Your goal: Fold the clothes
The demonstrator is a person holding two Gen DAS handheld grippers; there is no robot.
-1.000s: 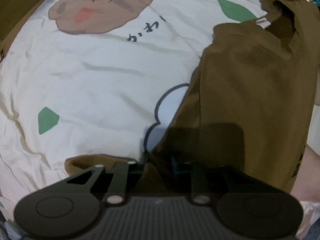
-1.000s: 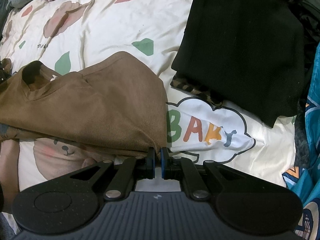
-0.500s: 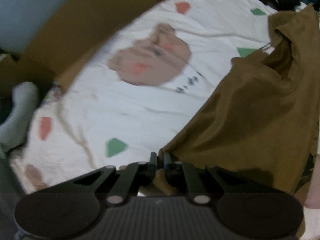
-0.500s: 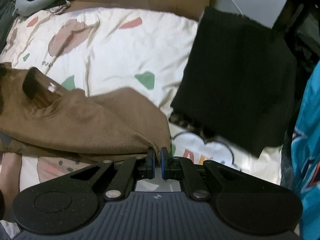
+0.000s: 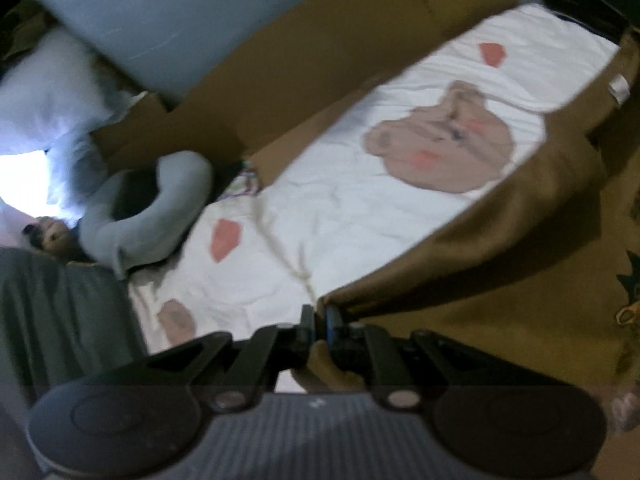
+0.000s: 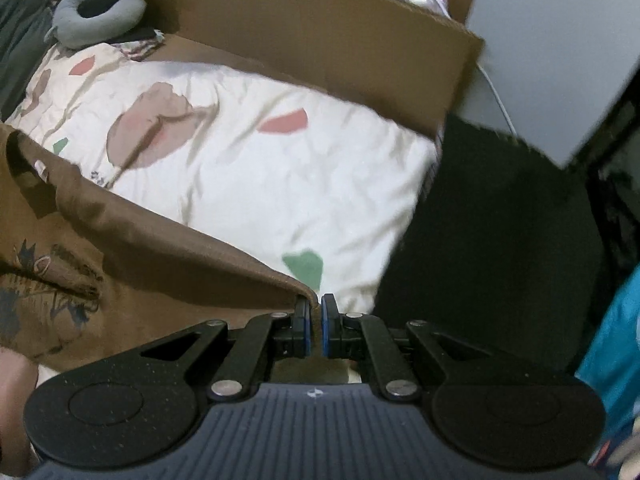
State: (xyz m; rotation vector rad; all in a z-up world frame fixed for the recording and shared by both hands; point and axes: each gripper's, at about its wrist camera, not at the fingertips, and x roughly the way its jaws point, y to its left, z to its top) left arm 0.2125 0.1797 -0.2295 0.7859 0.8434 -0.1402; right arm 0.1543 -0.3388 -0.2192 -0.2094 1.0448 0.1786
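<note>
A brown T-shirt (image 5: 500, 272) hangs lifted above the bed, stretched between both grippers. My left gripper (image 5: 319, 314) is shut on one of its corners. In the right wrist view the same brown T-shirt (image 6: 132, 256) spreads to the left, and my right gripper (image 6: 315, 312) is shut on its other corner. The neck opening with a white label (image 6: 40, 170) faces up at the left. A printed graphic (image 6: 44, 280) shows on the fabric. The lower part of the shirt is hidden behind the grippers.
The bed carries a white duvet (image 6: 248, 176) with bear and leaf prints. A folded black garment (image 6: 500, 240) lies at the right. A cardboard sheet (image 6: 320, 36) stands behind the bed, with a grey neck pillow (image 6: 96, 12) at the far left. Teal fabric (image 6: 612, 340) is at the right edge.
Both grippers have risen with the brown T-shirt, pulling it off the duvet; the left gripper, open a second ago, shut on a corner. The views now tilt toward the cardboard and pillow.
</note>
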